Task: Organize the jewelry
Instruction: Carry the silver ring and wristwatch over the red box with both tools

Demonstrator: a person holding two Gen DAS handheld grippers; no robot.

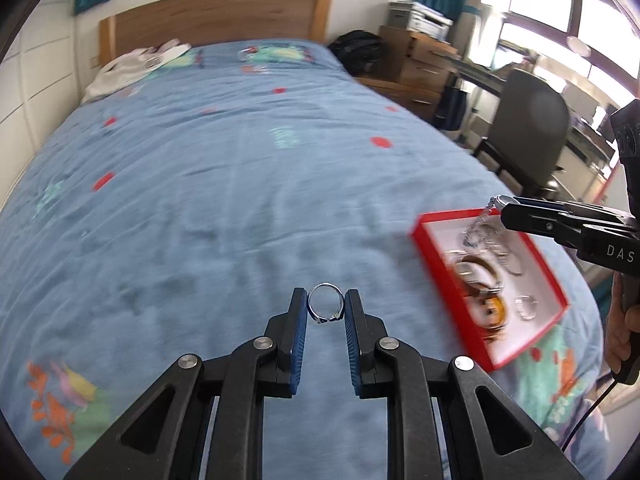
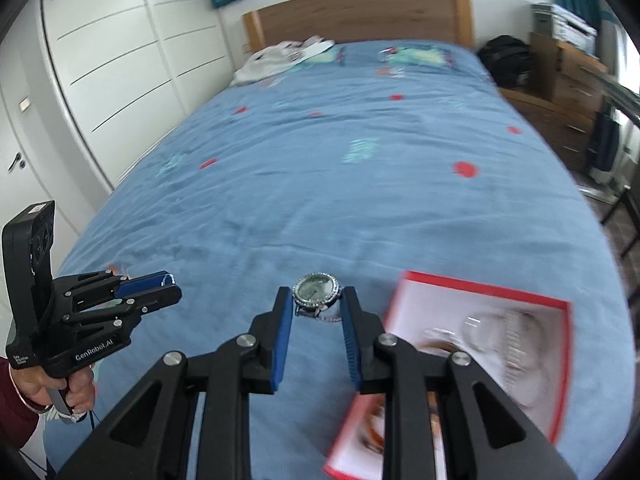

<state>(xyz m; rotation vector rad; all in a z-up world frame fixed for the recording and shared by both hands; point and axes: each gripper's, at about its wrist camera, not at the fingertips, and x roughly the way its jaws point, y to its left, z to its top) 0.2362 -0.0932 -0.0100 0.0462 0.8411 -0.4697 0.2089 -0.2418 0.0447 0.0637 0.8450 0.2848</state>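
Left gripper (image 1: pixel 326 307) clenched on thin silver ring (image 1: pixel 326 307), above blue patterned bedspread (image 1: pixel 200 200). Right gripper (image 2: pixel 316 305) clamped on round crystal-rimmed silver watch (image 2: pixel 315 289), beside red-edged jewelry tray (image 2: pixel 520 300). Both light, hard, slippery; glass face fragile: best pinched across rims.

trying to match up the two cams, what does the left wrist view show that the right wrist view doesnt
Only the left wrist view: the silver ring face-on between the left gripper's pads, the watch's bracelet hanging from the right gripper over the red tray, and a grey chair.

Only the right wrist view: the watch's dial face-on between the right gripper's pads, white wardrobe doors, and the hand holding the left gripper.

Both: the blue bedspread, wooden headboard, the tray of jewelry, and both grippers holding their pieces.
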